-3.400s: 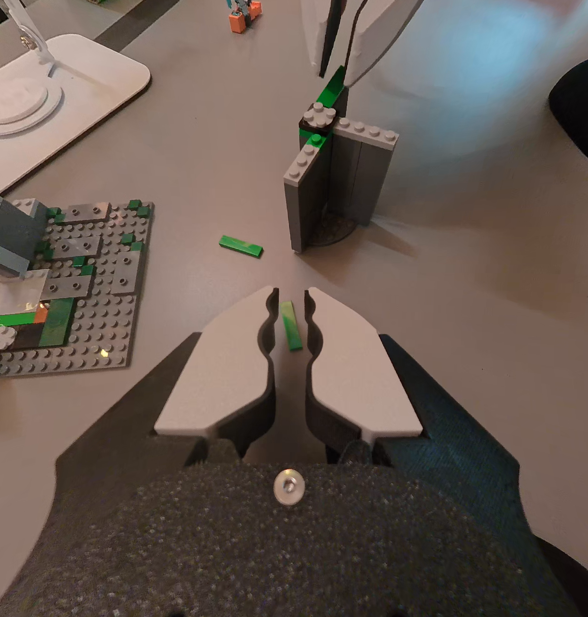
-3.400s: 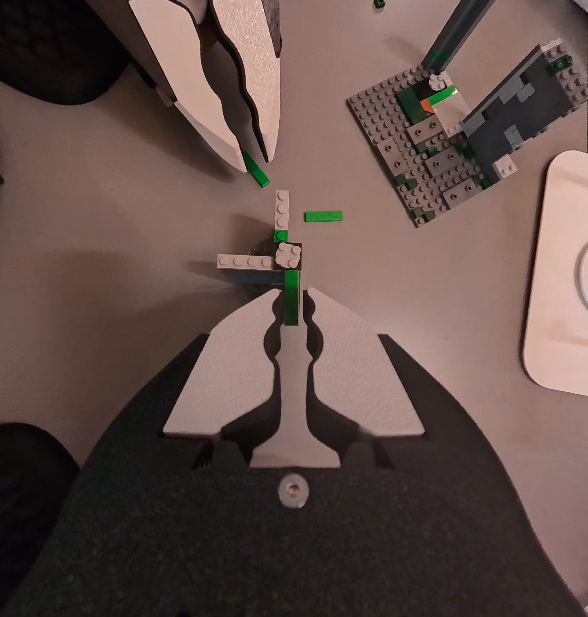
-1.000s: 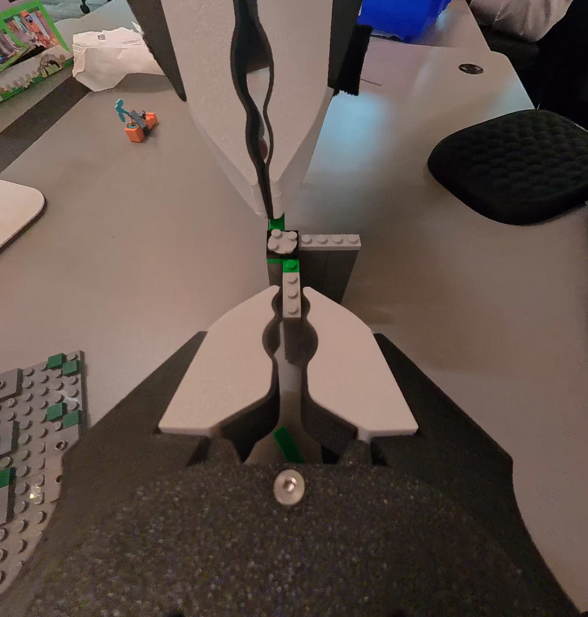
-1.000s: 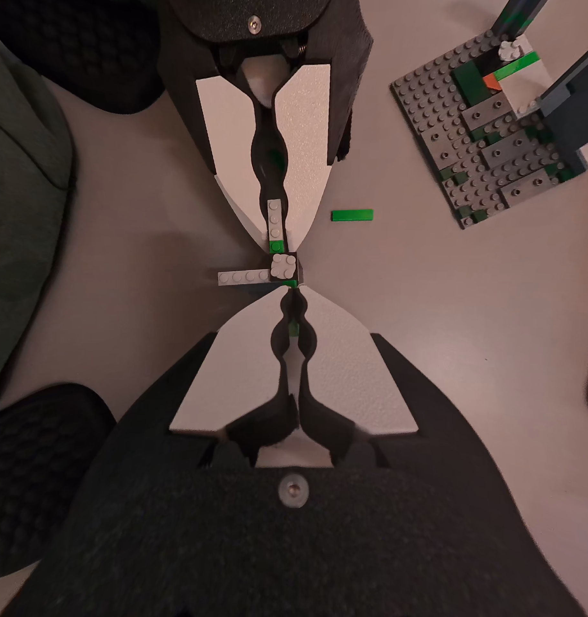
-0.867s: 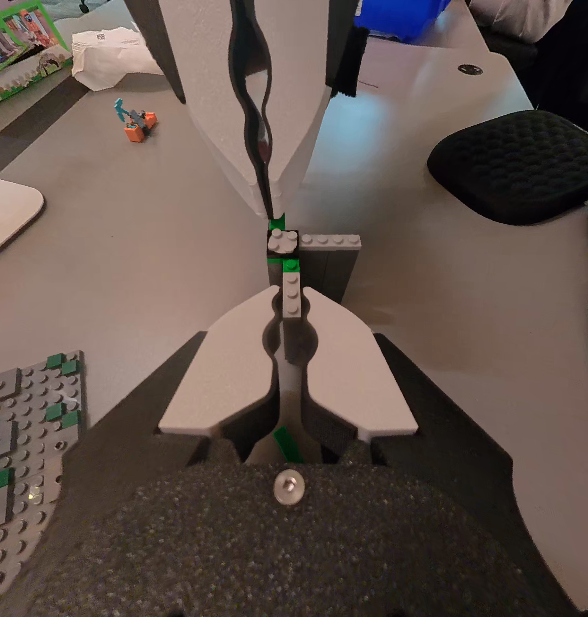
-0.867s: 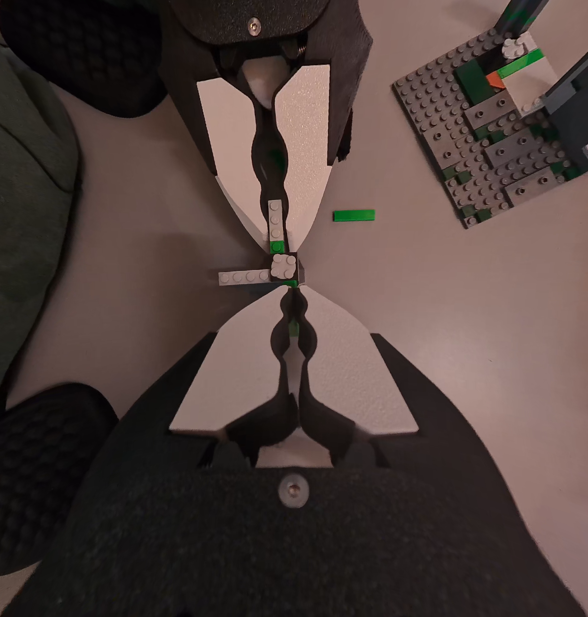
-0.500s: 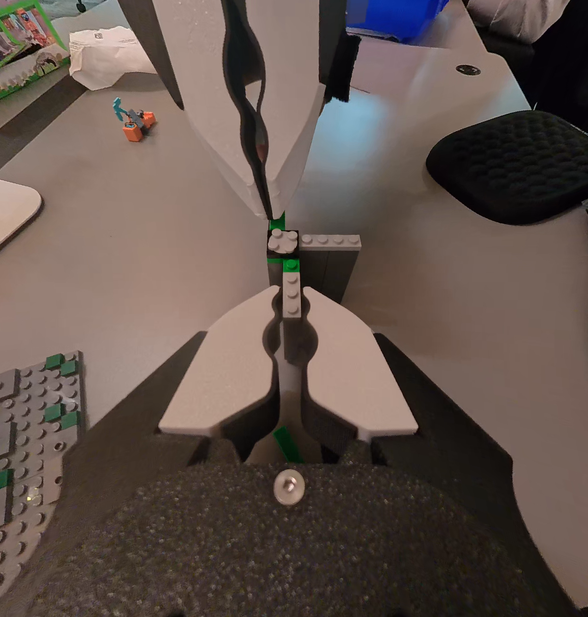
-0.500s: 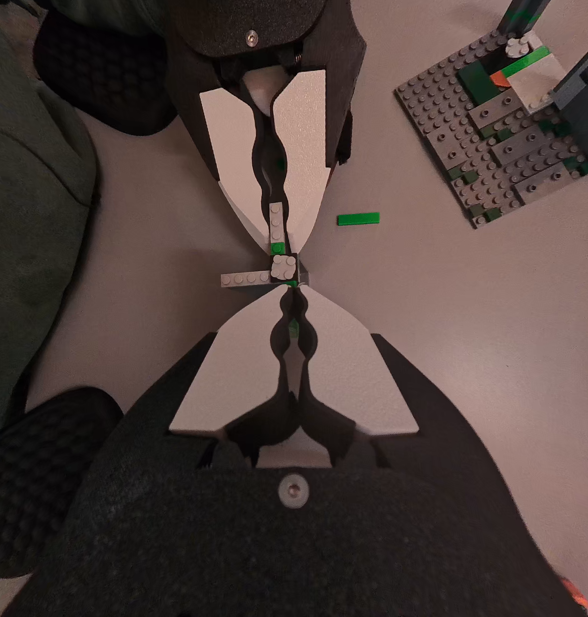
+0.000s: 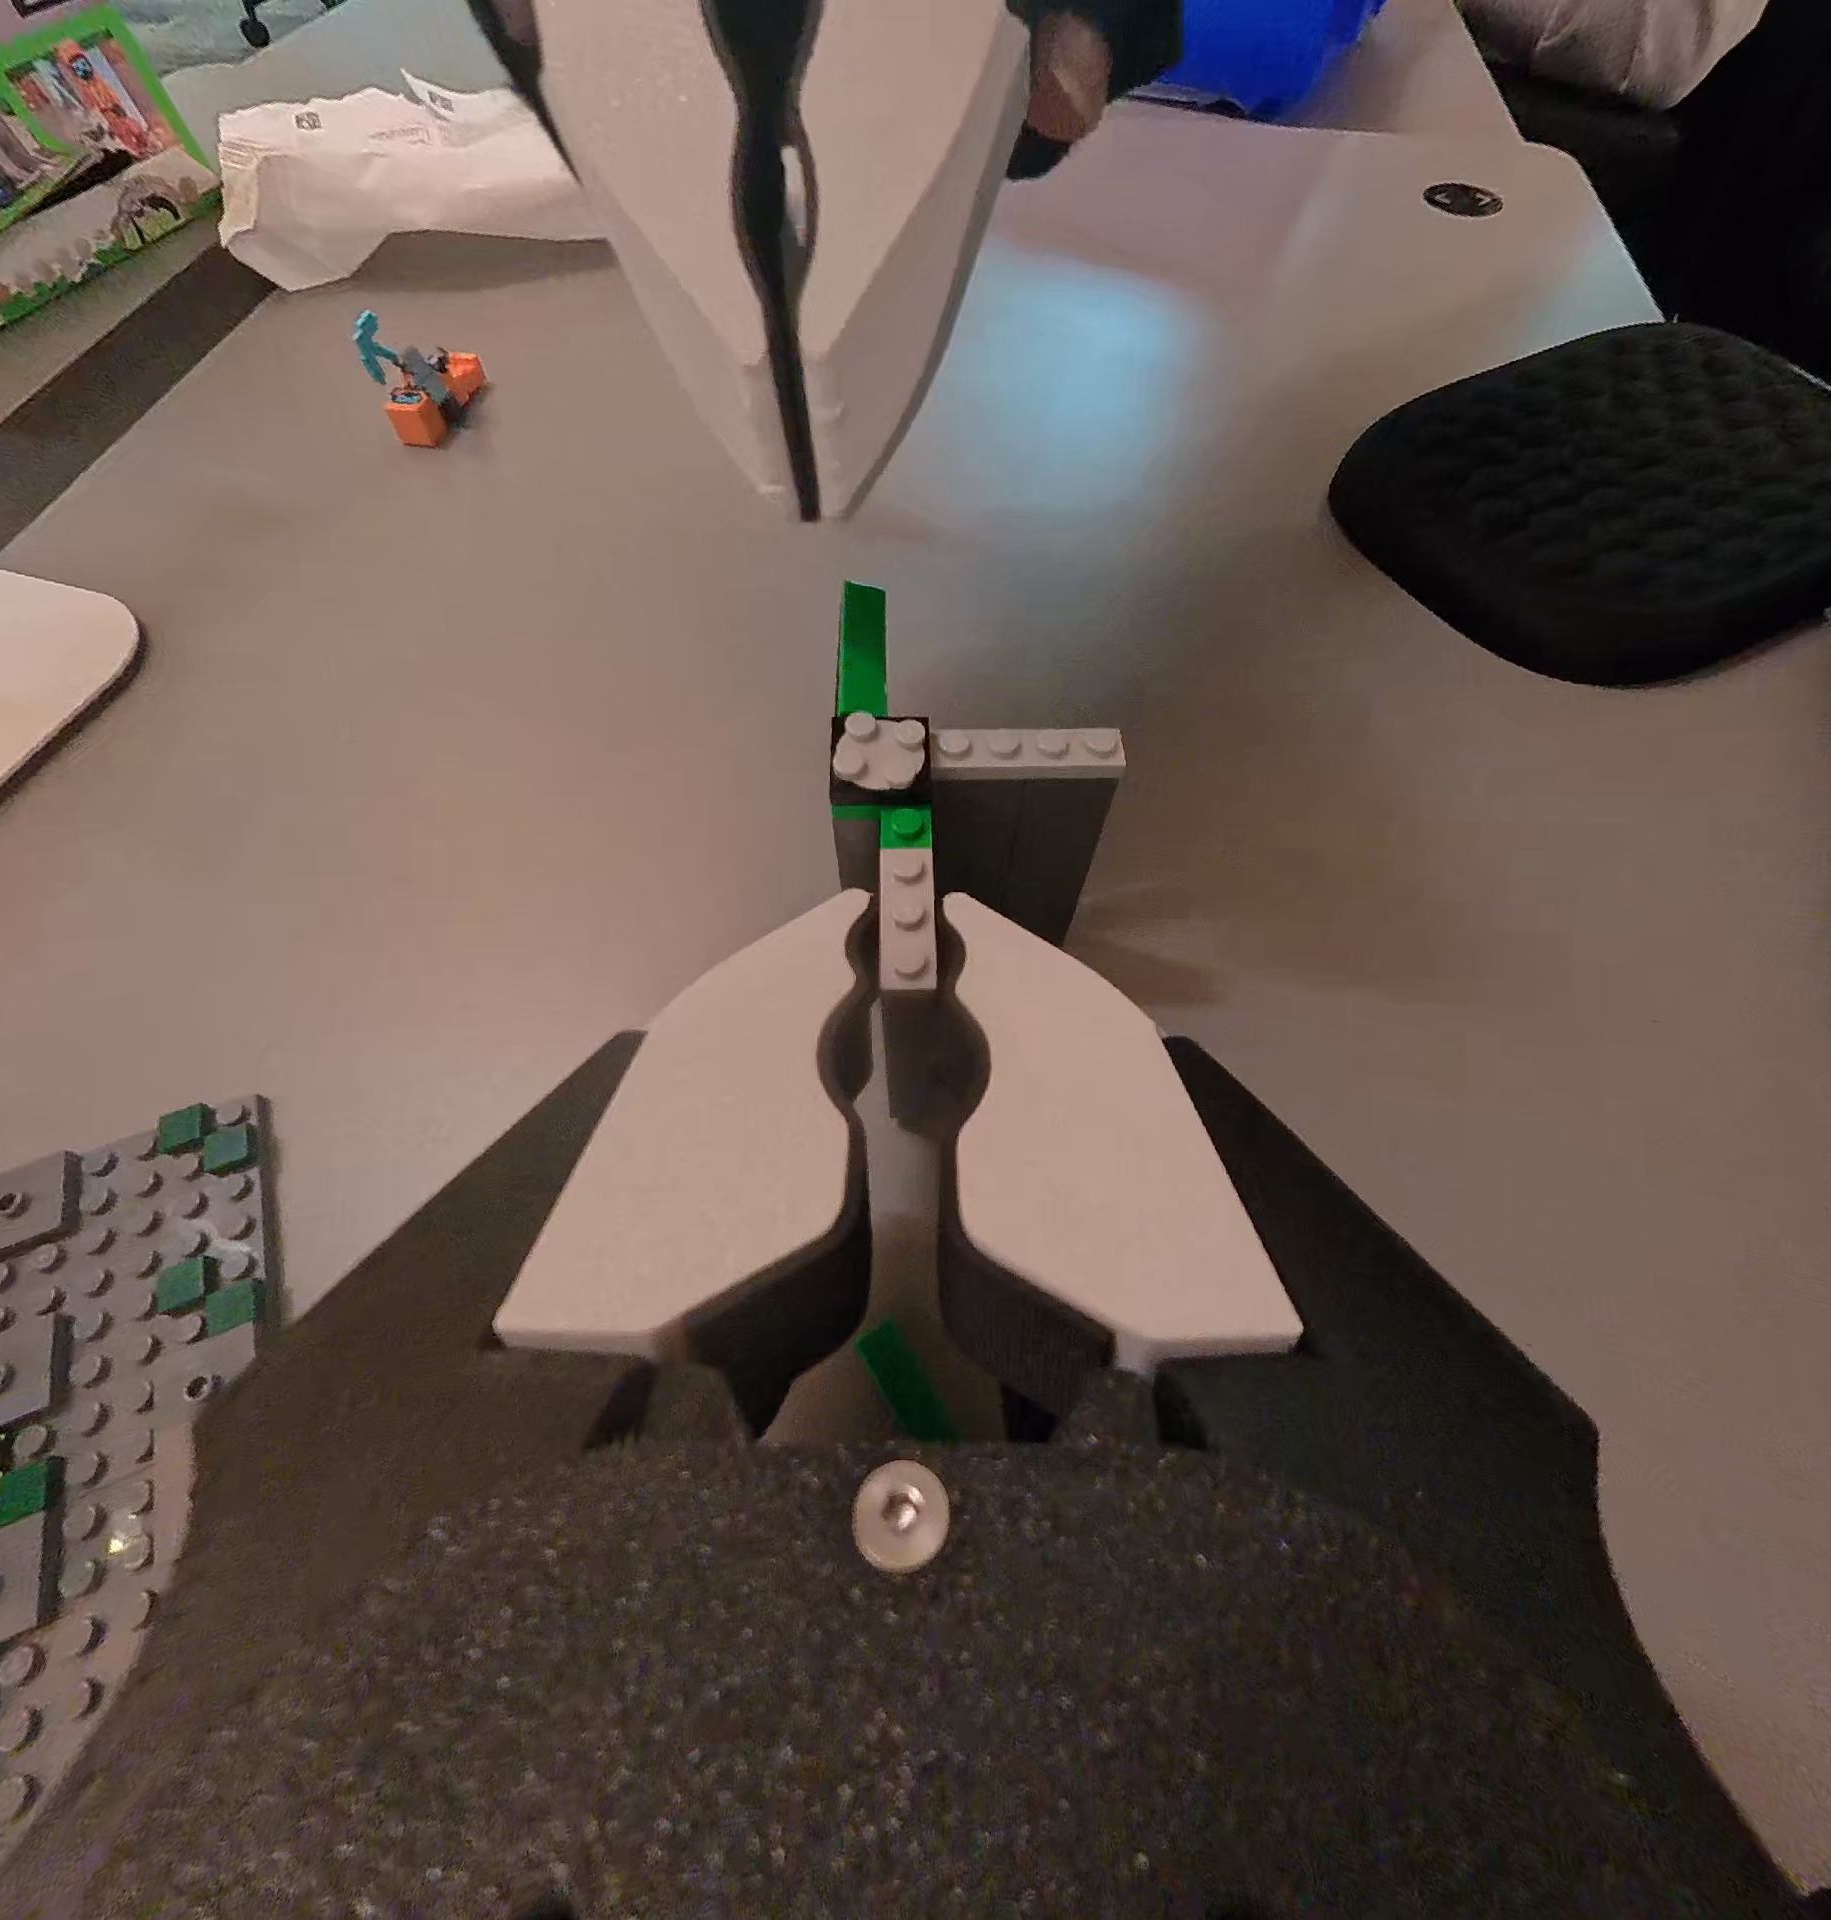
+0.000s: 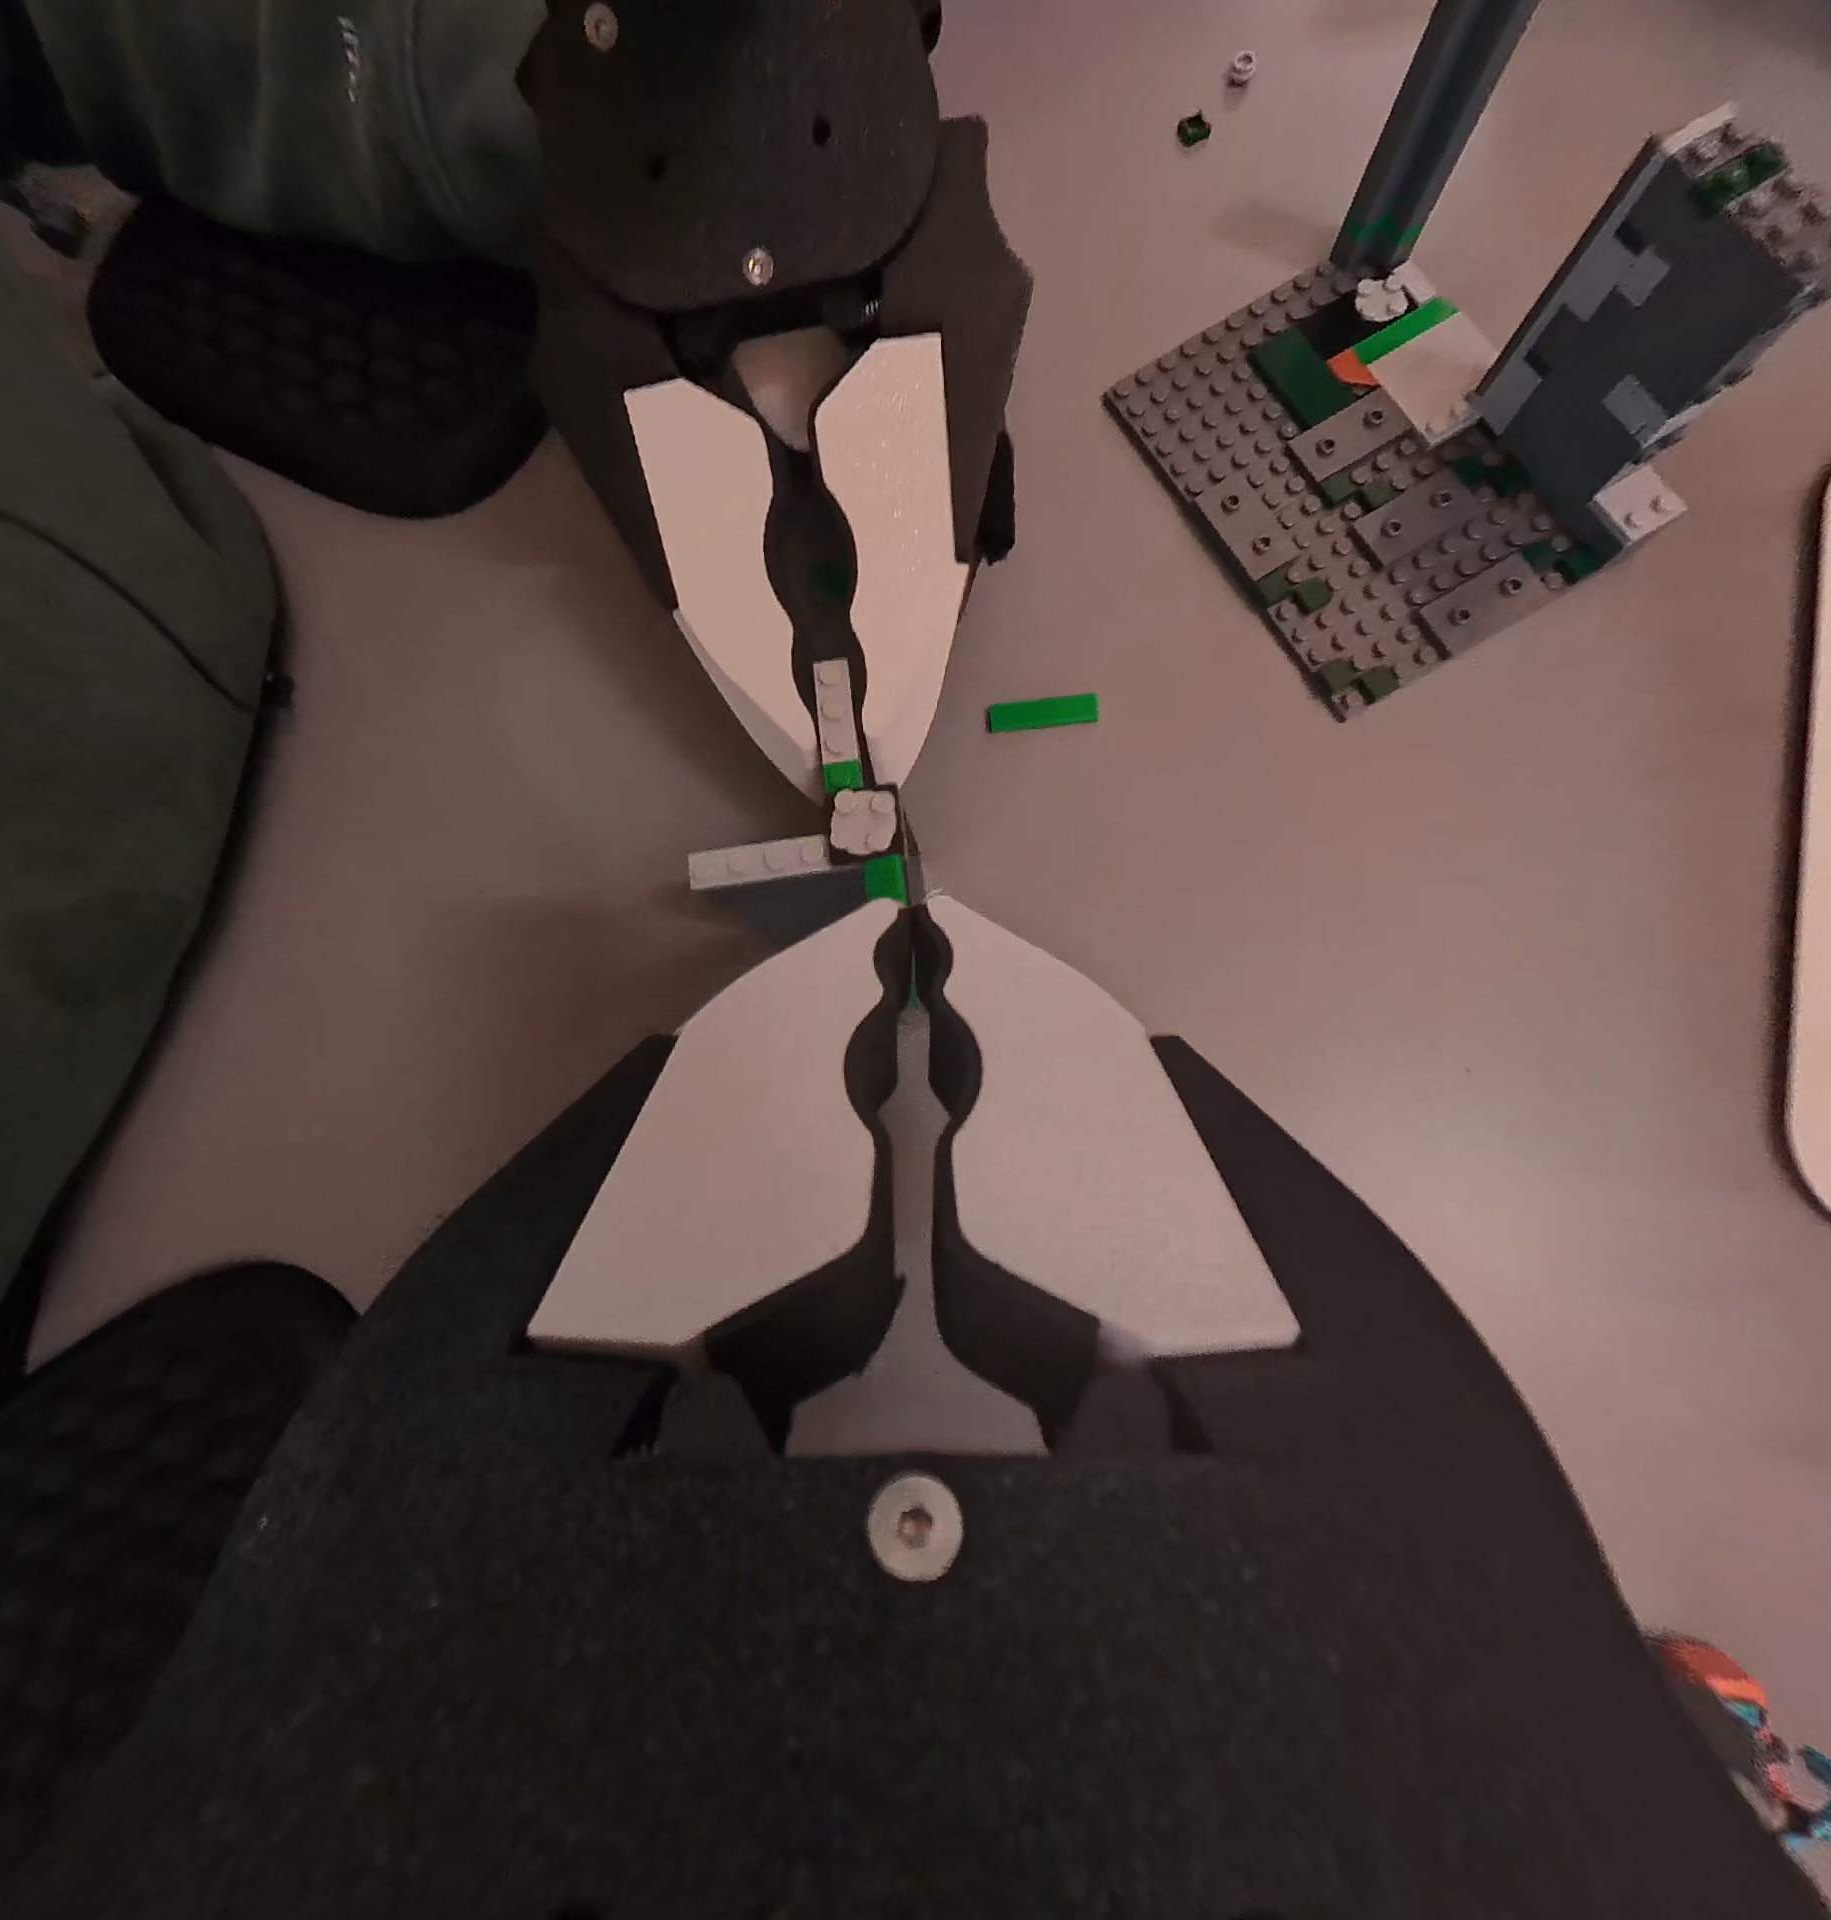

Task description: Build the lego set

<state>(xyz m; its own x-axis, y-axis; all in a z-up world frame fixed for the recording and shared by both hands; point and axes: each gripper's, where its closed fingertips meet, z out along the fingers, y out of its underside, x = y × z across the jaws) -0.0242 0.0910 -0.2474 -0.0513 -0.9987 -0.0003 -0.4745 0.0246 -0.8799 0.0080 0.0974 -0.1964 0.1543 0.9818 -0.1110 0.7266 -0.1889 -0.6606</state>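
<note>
Left gripper (image 9: 906, 914) fingers pinched grey wall piece (image 9: 978, 821) standing on table (image 9: 495, 790). Right gripper (image 10: 909, 914) fingers pressed together, holding nothing, just beside green strip (image 9: 862, 649) fitted to wall piece. Baseplate (image 10: 1337, 540) partly built; spare green tile (image 10: 1042, 713) loose.

The grey baseplate (image 9: 111, 1351) is cut off by the left edge.

Wall assembly (image 9: 978, 831) mid-table, baseplate (image 9: 111, 1351) left (1 loose tile (image 10: 1042, 713) between), cushion (image 9: 1617, 499) far right
</note>
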